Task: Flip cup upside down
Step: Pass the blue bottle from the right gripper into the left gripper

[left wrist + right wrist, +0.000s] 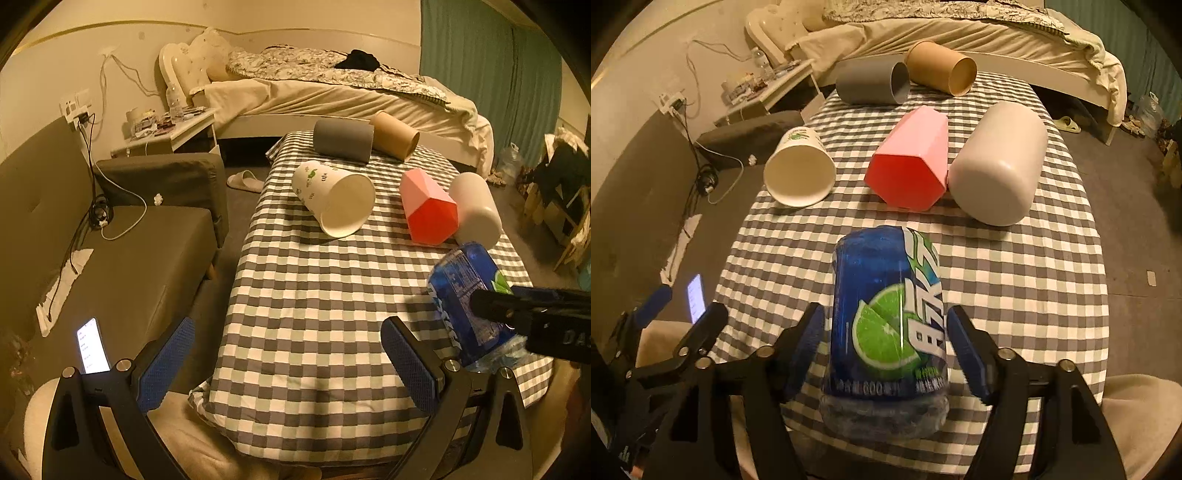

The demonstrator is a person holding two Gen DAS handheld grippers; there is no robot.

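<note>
Left tongs and right tongs: black frames, silver screws, textured blue pads, partly legible white lettering, possibly "DAS".

The right claw grips a blue cut-off plastic bottle cup with a green lime label, its blue-padded fingers pressed against either side. Beyond the claw, on the grey-and-white checked table, lie a white paper cup to the left, a pink faceted cup straight ahead and a pale grey cylindrical cup touching it on the right. Farther off lie a dark grey cup and a brown paper cup. The left claw shows at the lower left.
</note>
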